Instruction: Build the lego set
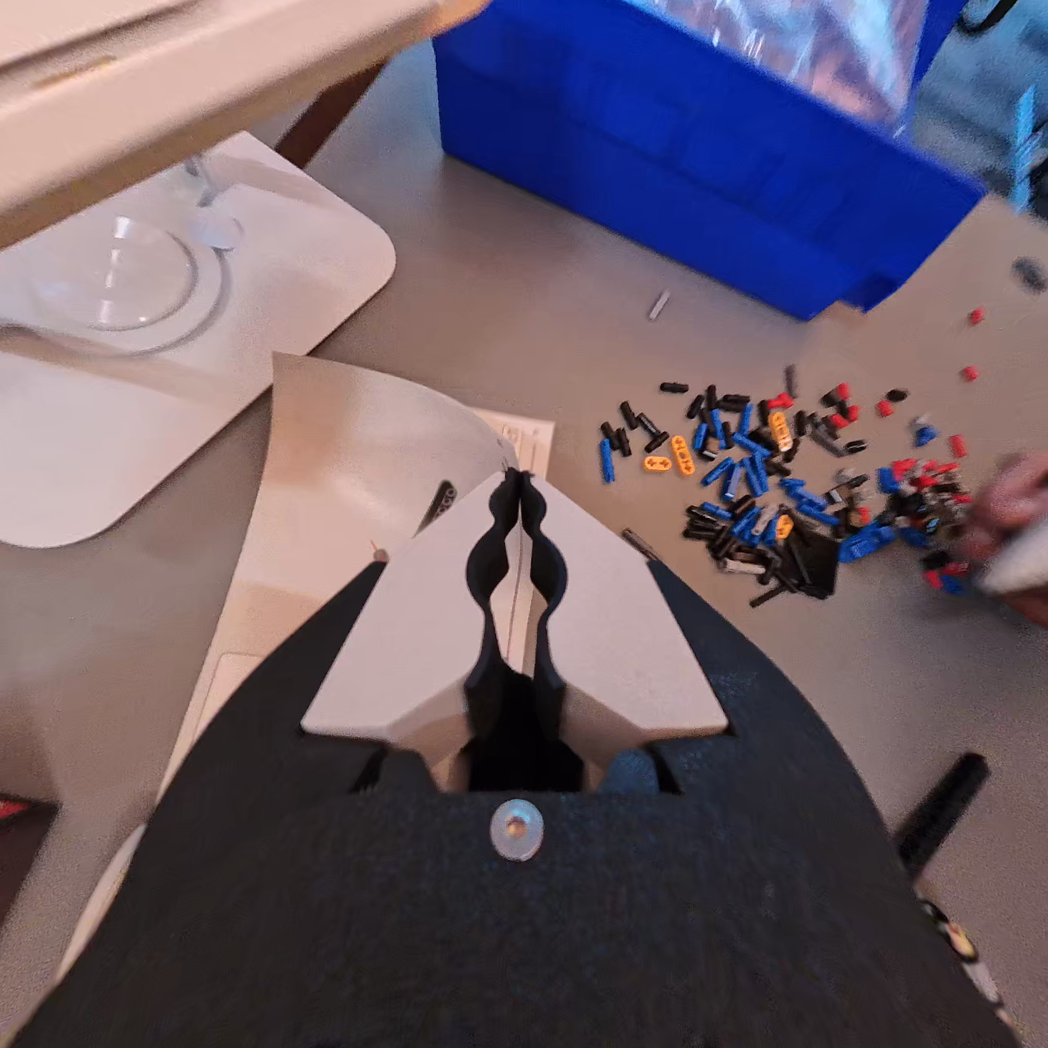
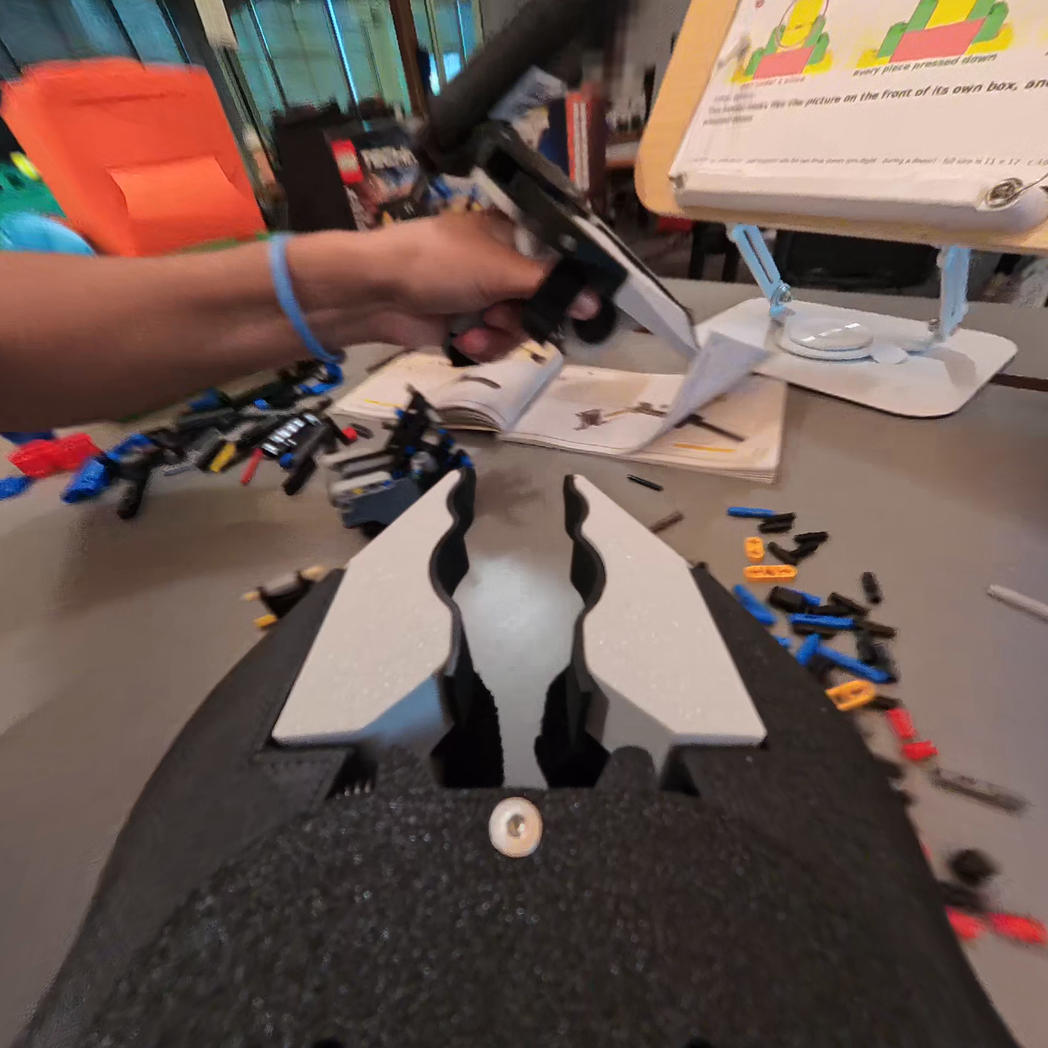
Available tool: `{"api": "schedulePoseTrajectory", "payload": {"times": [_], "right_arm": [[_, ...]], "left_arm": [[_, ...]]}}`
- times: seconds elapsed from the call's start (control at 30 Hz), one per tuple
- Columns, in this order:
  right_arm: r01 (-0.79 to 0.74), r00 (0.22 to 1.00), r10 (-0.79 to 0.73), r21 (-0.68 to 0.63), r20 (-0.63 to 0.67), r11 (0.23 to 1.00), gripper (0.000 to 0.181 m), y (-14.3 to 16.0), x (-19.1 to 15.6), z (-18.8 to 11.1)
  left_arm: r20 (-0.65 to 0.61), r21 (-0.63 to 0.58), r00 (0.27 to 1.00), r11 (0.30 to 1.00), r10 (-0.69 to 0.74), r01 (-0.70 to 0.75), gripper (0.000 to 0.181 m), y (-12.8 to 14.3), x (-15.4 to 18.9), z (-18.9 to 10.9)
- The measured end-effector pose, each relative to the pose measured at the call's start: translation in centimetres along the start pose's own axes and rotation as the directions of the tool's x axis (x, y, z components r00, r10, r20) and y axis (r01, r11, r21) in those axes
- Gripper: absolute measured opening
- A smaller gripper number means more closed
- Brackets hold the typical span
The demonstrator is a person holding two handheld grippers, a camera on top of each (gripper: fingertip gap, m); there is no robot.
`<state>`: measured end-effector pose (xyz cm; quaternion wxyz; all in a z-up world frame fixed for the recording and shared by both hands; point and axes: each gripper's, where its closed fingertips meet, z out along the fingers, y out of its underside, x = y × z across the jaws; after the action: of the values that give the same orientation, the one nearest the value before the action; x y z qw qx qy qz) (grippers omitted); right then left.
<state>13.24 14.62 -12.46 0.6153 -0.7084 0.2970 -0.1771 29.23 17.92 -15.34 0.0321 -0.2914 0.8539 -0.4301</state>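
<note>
Lego pieces [image 1: 754, 470], small black, blue, red and orange plastic pins and beams, are scattered on the grey tabletop [image 1: 510, 295] right of the open paper instruction booklet [image 2: 595, 419]. A partly built black and blue lego model [image 2: 391, 470] is seen beside the booklet. One white page [image 2: 709, 380] is pinched and lifted by the left gripper [image 1: 517, 473]. The right gripper [image 2: 519, 487] is held with fingers spread, empty, above the table.

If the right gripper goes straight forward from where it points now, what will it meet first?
The right gripper is open and empty. Straight ahead lies bare grey table, then probably the open instruction booklet. The partly built black model sits just left of that line. Depth is uncertain.
</note>
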Motion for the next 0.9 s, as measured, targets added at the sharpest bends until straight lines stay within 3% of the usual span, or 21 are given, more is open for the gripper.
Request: {"api": "schedulePoseTrajectory", "payload": {"times": [0.07, 0.13, 0.3, 0.43, 0.57, 0.6, 0.67, 0.73, 0.9], "right_arm": [[0.070, 0.997, -0.074, -0.137, -0.027, 0.988, 0.039, 0.0, 2.7, 0.9], [0.093, 0.995, -0.097, -0.189, -0.011, 0.978, 0.040, -0.9, 4.9, 2.0], [-0.099, 0.956, 0.139, -0.165, 0.257, 0.981, 0.042, -4.5, 5.4, 7.6], [-0.338, 0.834, 0.357, -0.122, 0.421, 0.933, 0.042, -8.1, 4.7, 12.1], [-0.534, 0.571, 0.608, -0.312, 0.552, 0.786, 0.041, -8.2, 2.9, 15.8], [-0.563, 0.536, 0.635, -0.325, 0.556, 0.760, 0.043, -8.1, 2.8, 16.6], [-0.561, 0.531, 0.630, -0.322, 0.566, 0.762, 0.054, -7.6, 2.4, 17.6], [-0.531, 0.563, 0.623, -0.341, 0.543, 0.776, 0.053, -6.5, 1.8, 18.4], [-0.431, 0.647, 0.576, -0.383, 0.499, 0.817, 0.018, -4.4, 0.5, 18.9]], "left_arm": [[-0.069, 0.101, 0.997, 0.994, -0.037, 0.044, 0.000, -0.4, 0.3, -1.7], [-0.101, 0.152, 0.991, 0.983, -0.092, 0.107, 0.000, -0.3, 0.2, -3.1], [-0.210, 0.281, 0.966, 0.937, -0.151, 0.207, 0.000, -0.2, 0.9, -6.6], [-0.281, 0.377, 0.944, 0.884, -0.175, 0.276, 0.000, -0.5, 1.0, -9.6], [-0.292, 0.403, 0.939, 0.867, -0.183, 0.295, 0.000, 0.2, 0.9, -11.0], [-0.287, 0.405, 0.939, 0.864, -0.191, 0.299, 0.000, 0.5, 0.8, -11.2], [-0.285, 0.407, 0.938, 0.861, -0.197, 0.304, 0.000, 0.9, 0.9, -11.4], [-0.267, 0.403, 0.943, 0.866, -0.199, 0.297, 0.000, 1.4, 0.8, -11.4], [-0.214, 0.373, 0.958, 0.891, -0.190, 0.260, 0.000, 2.6, 0.9, -10.5]]}}
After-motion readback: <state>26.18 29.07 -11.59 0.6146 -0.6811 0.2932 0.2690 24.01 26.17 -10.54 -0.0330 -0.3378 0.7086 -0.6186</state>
